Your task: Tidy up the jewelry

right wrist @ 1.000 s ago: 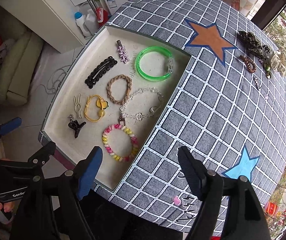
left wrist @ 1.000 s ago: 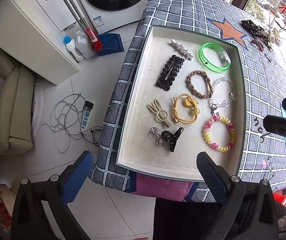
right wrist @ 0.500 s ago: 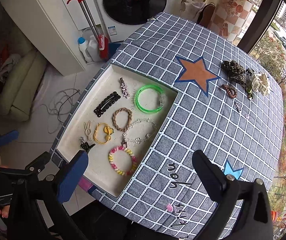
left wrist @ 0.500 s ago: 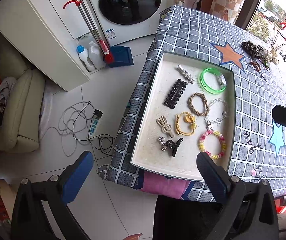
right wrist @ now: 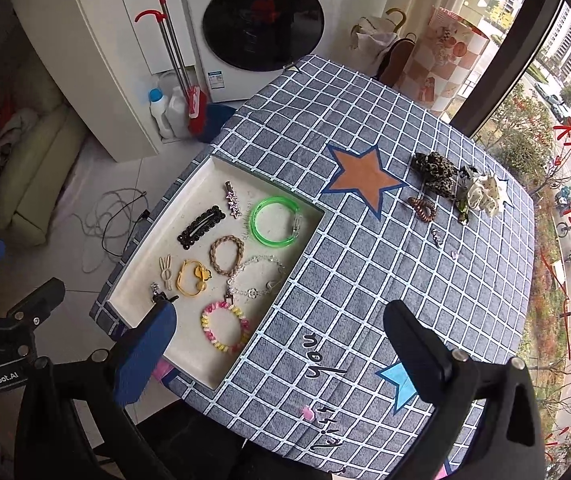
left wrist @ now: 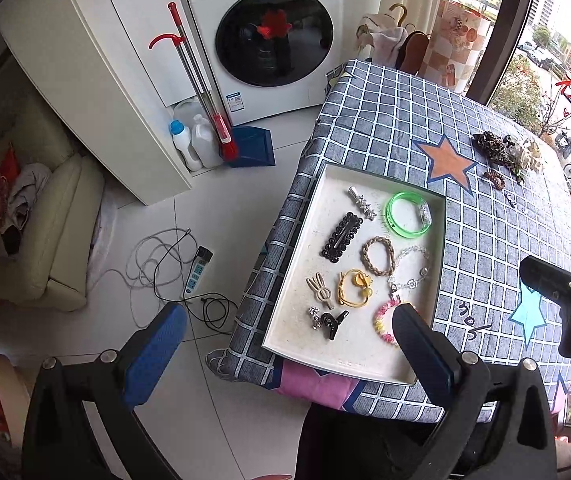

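Jewelry (right wrist: pixel 225 256) well below empty tool (right wrist: pixel 281 354)

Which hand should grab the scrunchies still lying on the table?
Probably the right gripper: open and empty, it faces the cloth where the scrunchies lie outside the tray. The left gripper, open too, sits on the tray's far side.

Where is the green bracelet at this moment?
The green bracelet lies in the far right corner of the white tray in both views, beside the star hair clip and beyond the braided brown hair tie.
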`<action>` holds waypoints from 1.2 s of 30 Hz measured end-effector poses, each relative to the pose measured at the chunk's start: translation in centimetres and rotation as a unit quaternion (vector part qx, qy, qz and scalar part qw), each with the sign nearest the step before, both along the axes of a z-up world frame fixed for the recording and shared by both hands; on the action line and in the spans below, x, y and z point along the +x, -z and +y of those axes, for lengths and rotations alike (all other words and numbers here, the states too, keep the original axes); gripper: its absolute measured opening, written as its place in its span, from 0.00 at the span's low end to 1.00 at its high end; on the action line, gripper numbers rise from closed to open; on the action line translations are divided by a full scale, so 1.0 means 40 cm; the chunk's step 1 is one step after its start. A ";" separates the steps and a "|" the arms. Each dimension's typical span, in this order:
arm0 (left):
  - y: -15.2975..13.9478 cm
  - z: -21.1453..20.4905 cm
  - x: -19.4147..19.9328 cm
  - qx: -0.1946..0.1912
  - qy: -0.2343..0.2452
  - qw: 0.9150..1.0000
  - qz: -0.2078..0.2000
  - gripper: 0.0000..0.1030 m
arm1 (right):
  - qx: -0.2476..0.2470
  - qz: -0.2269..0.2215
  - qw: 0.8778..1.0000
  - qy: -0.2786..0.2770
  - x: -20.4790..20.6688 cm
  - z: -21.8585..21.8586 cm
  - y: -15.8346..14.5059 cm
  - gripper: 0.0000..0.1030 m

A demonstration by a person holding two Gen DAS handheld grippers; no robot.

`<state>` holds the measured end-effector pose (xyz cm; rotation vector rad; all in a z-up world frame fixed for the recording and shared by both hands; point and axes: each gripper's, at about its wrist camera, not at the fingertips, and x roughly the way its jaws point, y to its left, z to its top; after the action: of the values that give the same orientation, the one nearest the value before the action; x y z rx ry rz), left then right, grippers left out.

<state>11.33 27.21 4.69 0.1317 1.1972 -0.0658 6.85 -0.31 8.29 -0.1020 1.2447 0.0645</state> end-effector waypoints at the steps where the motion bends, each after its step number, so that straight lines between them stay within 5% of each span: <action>1: -0.003 -0.002 0.000 0.000 0.001 1.000 0.000 1.00 | -0.001 0.000 1.000 -0.001 0.000 0.002 -0.002 1.00; 36: -0.004 -0.034 -0.007 0.003 0.015 1.000 0.012 1.00 | -0.009 0.005 1.000 -0.008 0.005 0.006 0.000 1.00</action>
<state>11.04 25.85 4.86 0.1544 1.2203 -0.0893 7.04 -0.05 8.31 -0.1269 1.2545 0.0678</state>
